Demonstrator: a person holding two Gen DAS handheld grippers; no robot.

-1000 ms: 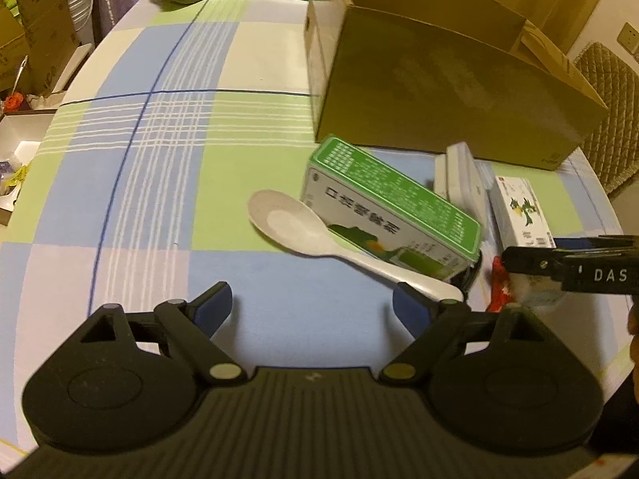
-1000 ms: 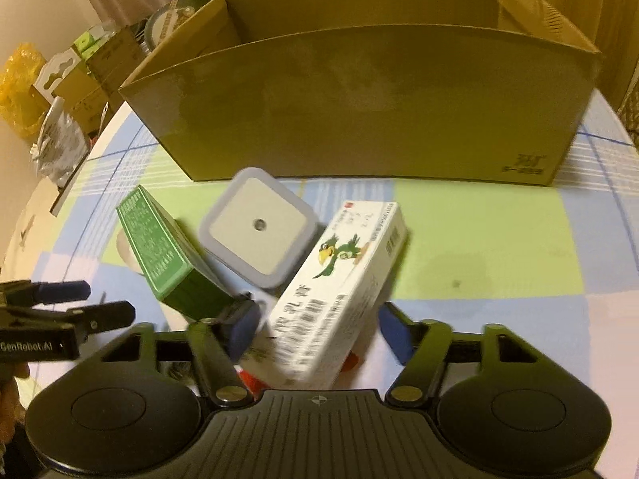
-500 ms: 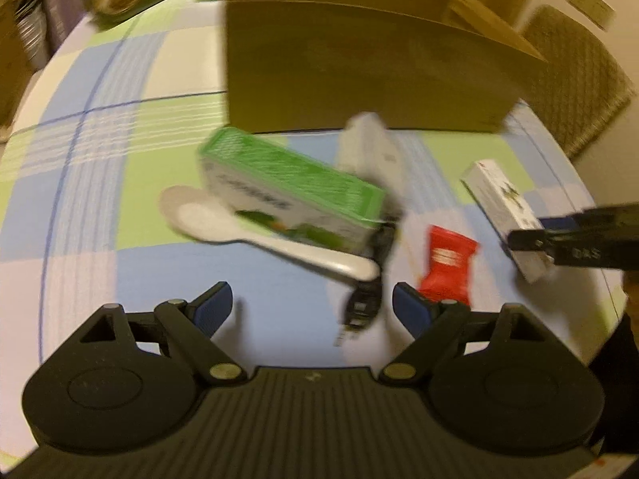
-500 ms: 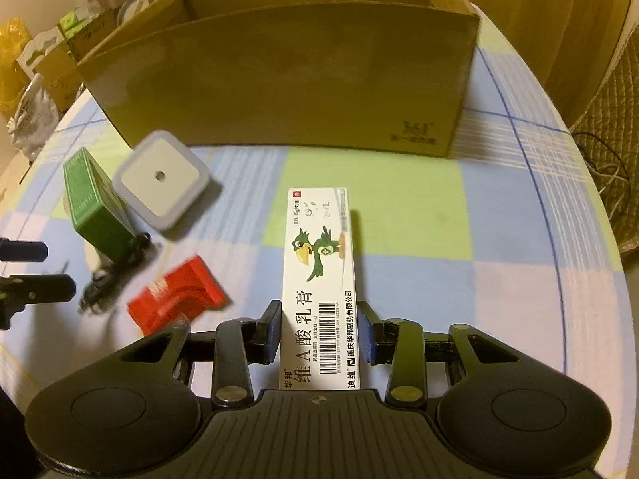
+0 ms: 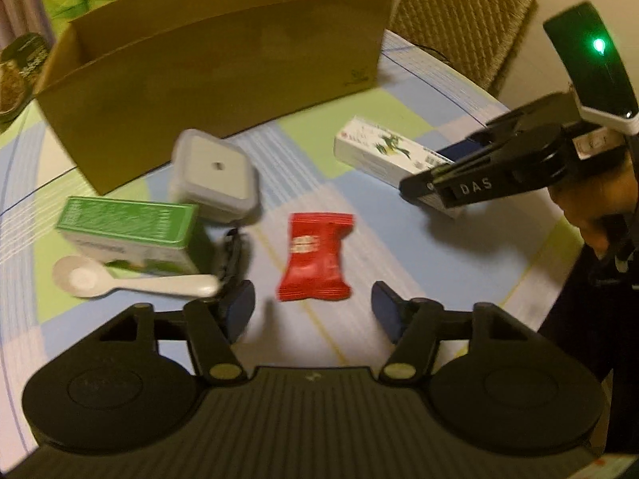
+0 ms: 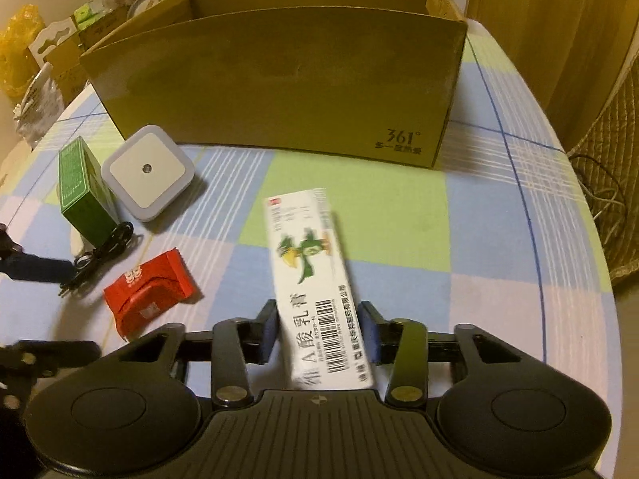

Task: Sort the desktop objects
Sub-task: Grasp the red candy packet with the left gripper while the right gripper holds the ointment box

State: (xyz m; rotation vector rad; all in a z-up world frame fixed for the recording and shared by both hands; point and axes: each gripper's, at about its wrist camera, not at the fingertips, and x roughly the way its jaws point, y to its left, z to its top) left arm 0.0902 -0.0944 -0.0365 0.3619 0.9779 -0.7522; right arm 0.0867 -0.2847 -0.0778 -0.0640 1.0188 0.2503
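Left gripper (image 5: pixel 312 309), jaws closing and empty, frames the red snack packet (image 5: pixel 315 257) lengthwise just ahead, while the right gripper (image 6: pixel 319 333) clamps the white ointment box (image 6: pixel 315 279).

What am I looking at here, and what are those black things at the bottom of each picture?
There is no robot: a person holds a hand-held gripper in each hand, and each carries a wide-angle camera looking along its two fingers, so you see the black body at the bottom of each view.

In the right wrist view, the right hand-held gripper is clamped on a white ointment box. In the left wrist view, the left hand-held gripper is closing with nothing gripped yet; a red snack packet lies just ahead of it.

On the checked tablecloth also lie a green box, a white spoon, a square white night light, a black cable and a big open cardboard box.
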